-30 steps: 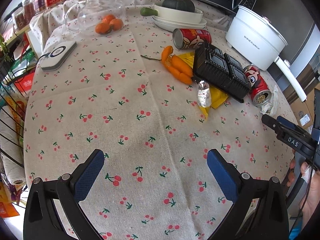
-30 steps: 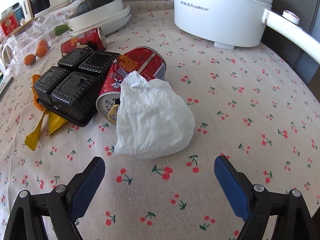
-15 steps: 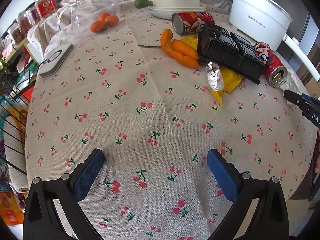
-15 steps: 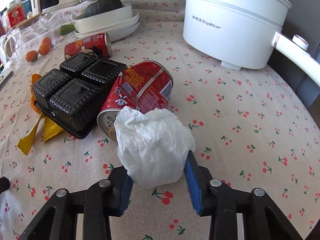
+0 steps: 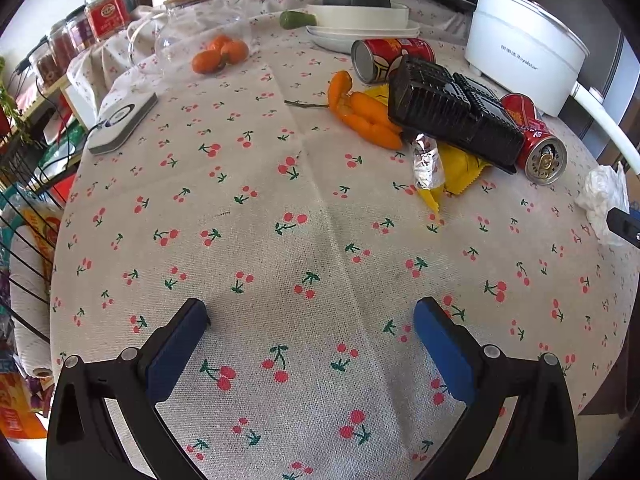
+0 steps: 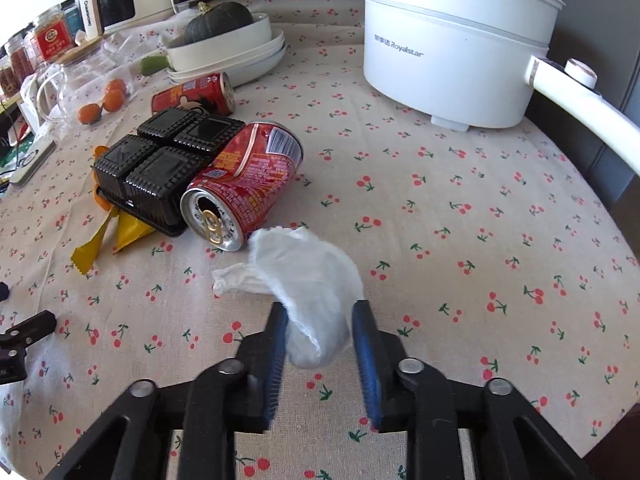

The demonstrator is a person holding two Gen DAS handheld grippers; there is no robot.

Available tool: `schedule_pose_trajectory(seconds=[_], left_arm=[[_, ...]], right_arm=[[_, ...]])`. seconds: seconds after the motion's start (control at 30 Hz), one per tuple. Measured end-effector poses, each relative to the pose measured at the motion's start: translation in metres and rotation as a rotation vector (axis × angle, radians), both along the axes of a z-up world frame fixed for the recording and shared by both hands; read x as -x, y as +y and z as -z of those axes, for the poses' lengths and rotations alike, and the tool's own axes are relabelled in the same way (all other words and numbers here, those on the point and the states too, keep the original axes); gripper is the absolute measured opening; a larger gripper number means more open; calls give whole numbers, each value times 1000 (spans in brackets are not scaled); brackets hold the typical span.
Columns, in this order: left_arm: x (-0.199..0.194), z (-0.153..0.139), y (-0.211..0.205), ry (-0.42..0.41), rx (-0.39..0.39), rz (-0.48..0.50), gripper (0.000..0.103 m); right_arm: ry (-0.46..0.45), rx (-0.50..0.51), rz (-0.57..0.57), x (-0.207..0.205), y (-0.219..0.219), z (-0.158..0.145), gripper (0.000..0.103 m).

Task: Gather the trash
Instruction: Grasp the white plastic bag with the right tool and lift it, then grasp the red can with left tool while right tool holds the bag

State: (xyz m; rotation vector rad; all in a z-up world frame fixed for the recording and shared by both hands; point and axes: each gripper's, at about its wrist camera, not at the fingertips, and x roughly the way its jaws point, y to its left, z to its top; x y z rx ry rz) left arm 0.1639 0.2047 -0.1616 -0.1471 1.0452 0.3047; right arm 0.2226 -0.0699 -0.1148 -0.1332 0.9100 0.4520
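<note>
One crumpled white tissue wad [image 6: 308,300] sits between our right gripper [image 6: 320,344] pads, just off the cherry-print tablecloth [image 6: 460,240]; the jaws are opening, so we judge the grip unsure; our left gripper [image 5: 310,344] gapes empty; next, re-clamp and carry it away.

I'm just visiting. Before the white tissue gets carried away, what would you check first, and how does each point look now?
1. Crumpled tissue between the right gripper pads: ok.
2. Grip firm: not ok, jaws are opening.
3. Tissue clear of the dented red can: ok.
4. Left gripper open, holding nothing: ok.
5. Bin in sight: not ok.
6. Black tray, yellow wrapper waiting: ok.
</note>
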Motion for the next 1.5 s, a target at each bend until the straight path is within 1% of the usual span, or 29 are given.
schedule_pose_trajectory(seconds=[0.03, 0.07, 0.1, 0.2, 0.3, 0.37, 0.43, 0.47, 0.5, 0.53, 0.57, 0.63, 0.7, 0.83, 0.9, 1.0, 1.07, 1.17, 1.27, 1.33, 1.43, 1.5], left_arm=[[-1, 0, 0, 5, 2, 2, 103], [-1, 0, 0, 8, 4, 6, 103], [-1, -1, 0, 9, 4, 11, 103], [-2, -1, -2, 10, 7, 24, 103], [-5, -2, -7, 5, -1, 58, 103], [-6, -3, -13, 7, -9, 81, 103], [-8, -7, -19, 5, -5, 104, 103], [-9, -10, -22, 4, -2, 118, 103], [-9, -14, -26, 0, 0, 131, 102], [-10, -20, -31, -12, -1, 142, 102], [-11, -26, -36, -29, -3, 153, 101], [-12, -39, -45, -65, -3, 167, 99], [-16, -50, -51, -97, 17, 167, 98], [-32, -62, -54, -136, 94, 146, 94], [-44, -66, -60, -148, 133, 149, 86], [-64, -67, -77, -157, 195, 188, 78], [-78, -67, -95, -159, 211, 229, 75], [-102, -64, -120, -138, 185, 267, 73], [-125, -57, -135, -103, 154, 267, 71], [-138, -52, -141, -79, 128, 262, 71], [-155, -50, -144, -65, 86, 246, 71], [-166, -50, -143, -49, 73, 237, 71]], right_arm=[[-3, -15, -2, 0, 0, 0, 71], [-5, -29, -8, 0, 1, 0, 84], [-5, -30, -8, -1, 3, 1, 87], [-4, 9, 22, -8, 9, 7, 87], [-4, 46, 64, -18, 9, 14, 88], [-4, 48, 82, -23, 7, 18, 88], [11, 33, 89, -27, 4, 21, 83], [25, 30, 85, -28, 3, 23, 66], [42, 28, 77, -28, 3, 25, 42], [56, 21, 65, -27, 2, 27, 31], [56, 11, 55, -26, 1, 26, 24], [54, 13, 42, -22, -1, 22, 20], [55, -2, 31, -18, -4, 17, 19], [48, -20, 34, -9, -17, 4, 19], [50, -37, 47, -6, -27, -2, 19], [45, -53, 64, -3, -46, -13, 19], [40, -64, 83, -1, -63, -19, 19], [47, -92, 123, 1, -90, -24, 19], [46, -87, 152, 4, -113, -26, 19], [49, -88, 172, 6, -129, -27, 19], [58, -90, 199, 9, -150, -25, 19], [62, -88, 212, 11, -162, -25, 19]])
